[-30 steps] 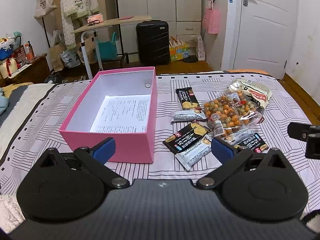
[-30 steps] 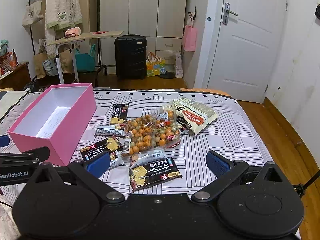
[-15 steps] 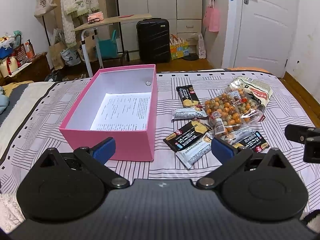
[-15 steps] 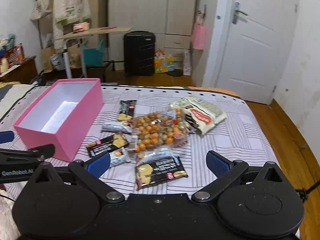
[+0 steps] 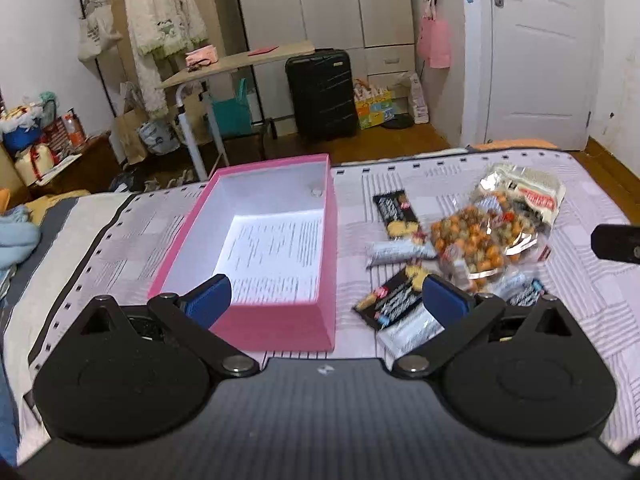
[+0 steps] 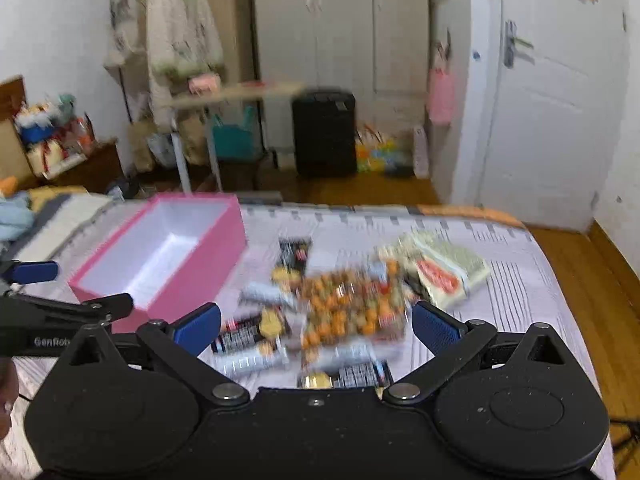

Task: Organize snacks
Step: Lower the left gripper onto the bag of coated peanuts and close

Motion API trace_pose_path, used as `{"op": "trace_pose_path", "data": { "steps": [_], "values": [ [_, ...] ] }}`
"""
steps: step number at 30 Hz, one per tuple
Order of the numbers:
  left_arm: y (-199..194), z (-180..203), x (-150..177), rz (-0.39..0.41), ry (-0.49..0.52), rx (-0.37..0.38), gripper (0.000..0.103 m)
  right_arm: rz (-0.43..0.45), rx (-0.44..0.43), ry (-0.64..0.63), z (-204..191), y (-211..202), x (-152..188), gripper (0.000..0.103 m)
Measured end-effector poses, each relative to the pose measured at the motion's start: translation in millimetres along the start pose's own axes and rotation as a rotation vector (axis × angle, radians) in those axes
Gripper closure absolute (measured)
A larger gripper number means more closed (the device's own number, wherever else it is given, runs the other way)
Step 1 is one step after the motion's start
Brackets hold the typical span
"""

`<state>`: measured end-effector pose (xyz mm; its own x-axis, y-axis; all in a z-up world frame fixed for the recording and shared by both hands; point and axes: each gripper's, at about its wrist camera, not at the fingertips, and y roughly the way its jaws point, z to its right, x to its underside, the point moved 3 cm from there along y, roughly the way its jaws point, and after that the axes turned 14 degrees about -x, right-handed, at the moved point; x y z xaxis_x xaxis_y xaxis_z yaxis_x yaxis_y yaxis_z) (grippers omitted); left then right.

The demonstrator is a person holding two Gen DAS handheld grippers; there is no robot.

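Note:
An open pink box (image 5: 276, 320) with a printed sheet inside lies on the striped bed; it also shows in the right wrist view (image 6: 192, 268). Right of it lies a pile of snacks: a clear bag of orange and green balls (image 5: 476, 240) (image 6: 352, 308), a pale bag with a red label (image 5: 528, 196) (image 6: 444, 276), black bars (image 5: 396, 212) (image 6: 294, 256) and white bars (image 5: 396, 250). My left gripper (image 5: 326, 298) is open and empty above the box's near corner. My right gripper (image 6: 316, 326) is open and empty, above the snack pile.
The bed's right edge drops to a wooden floor (image 6: 600, 300). Beyond the bed stand a black suitcase (image 5: 322, 94), a small desk (image 5: 240, 62), a clothes rack (image 5: 160, 20), wardrobes and a white door (image 5: 540, 56). The left gripper's arm (image 6: 60, 312) shows at the right view's left edge.
Both grippers have moved forward and lower toward the bed. The right gripper has swung left over the snack pile; its view is motion blurred. Both stay open.

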<state>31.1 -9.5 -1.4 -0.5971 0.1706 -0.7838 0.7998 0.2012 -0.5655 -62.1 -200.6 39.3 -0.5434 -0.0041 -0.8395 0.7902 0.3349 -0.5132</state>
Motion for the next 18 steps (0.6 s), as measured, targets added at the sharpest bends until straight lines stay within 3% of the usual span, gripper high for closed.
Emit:
{"op": "trace_pose_path", "data": {
  "steps": [5, 7, 9, 14, 18],
  "values": [
    [23.4, 7.9, -38.1, -0.025, -0.006, 0.044, 0.002, 0.049, -0.118, -0.021, 20.3, 28.9, -2.6, 0.0],
    [35.4, 16.1, -49.6, -0.047, -0.002, 0.073, 0.002, -0.005, -0.159, 0.004, 33.0, 51.0, 0.4, 0.001],
    [51.7, 26.6, -61.5, -0.061, -0.005, 0.124, 0.003, -0.044, -0.14, 0.002, 42.9, 73.7, 7.1, 0.008],
    [96.6, 61.0, -68.5, -0.086, -0.069, 0.25, 0.004, -0.128, -0.138, -0.007, 60.7, 131.4, 34.6, 0.008],
    [137.8, 100.7, -53.2, -0.192, -0.046, 0.367, 0.015, -0.15, -0.107, -0.078, 70.3, 166.5, 55.1, 0.008]
  ]
}}
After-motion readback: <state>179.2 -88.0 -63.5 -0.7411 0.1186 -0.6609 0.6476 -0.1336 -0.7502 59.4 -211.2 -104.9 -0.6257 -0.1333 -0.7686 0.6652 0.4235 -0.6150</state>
